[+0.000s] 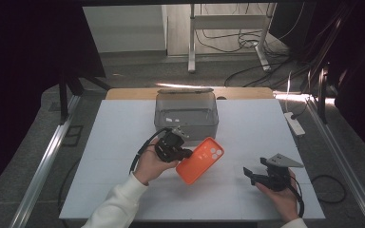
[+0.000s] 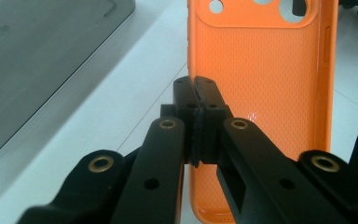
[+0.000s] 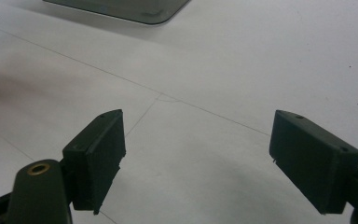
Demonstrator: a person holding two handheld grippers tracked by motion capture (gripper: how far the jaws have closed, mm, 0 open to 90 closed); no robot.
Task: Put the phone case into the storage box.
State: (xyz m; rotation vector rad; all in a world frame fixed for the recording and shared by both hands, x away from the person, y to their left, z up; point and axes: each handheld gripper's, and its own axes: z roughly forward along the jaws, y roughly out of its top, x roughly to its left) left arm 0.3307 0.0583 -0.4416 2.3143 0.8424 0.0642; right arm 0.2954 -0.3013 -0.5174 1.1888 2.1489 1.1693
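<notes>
An orange phone case (image 1: 200, 159) with camera cutouts is held just above the white table, inner side up. My left gripper (image 1: 183, 153) is shut on its left rim; in the left gripper view the black jaws pinch the case's (image 2: 261, 79) edge at my left gripper (image 2: 196, 100). My right gripper (image 1: 250, 174) rests near the table's front right, open, with bare table between its jaws; the right gripper view shows my right gripper (image 3: 196, 154) with its pads wide apart.
A grey translucent box (image 1: 186, 112) stands at the table's far middle, just behind the case; its corner (image 3: 121, 9) shows in the right gripper view. A white power strip (image 1: 294, 123) lies off the right table edge. White tabletop (image 1: 114, 137) stretches to the left.
</notes>
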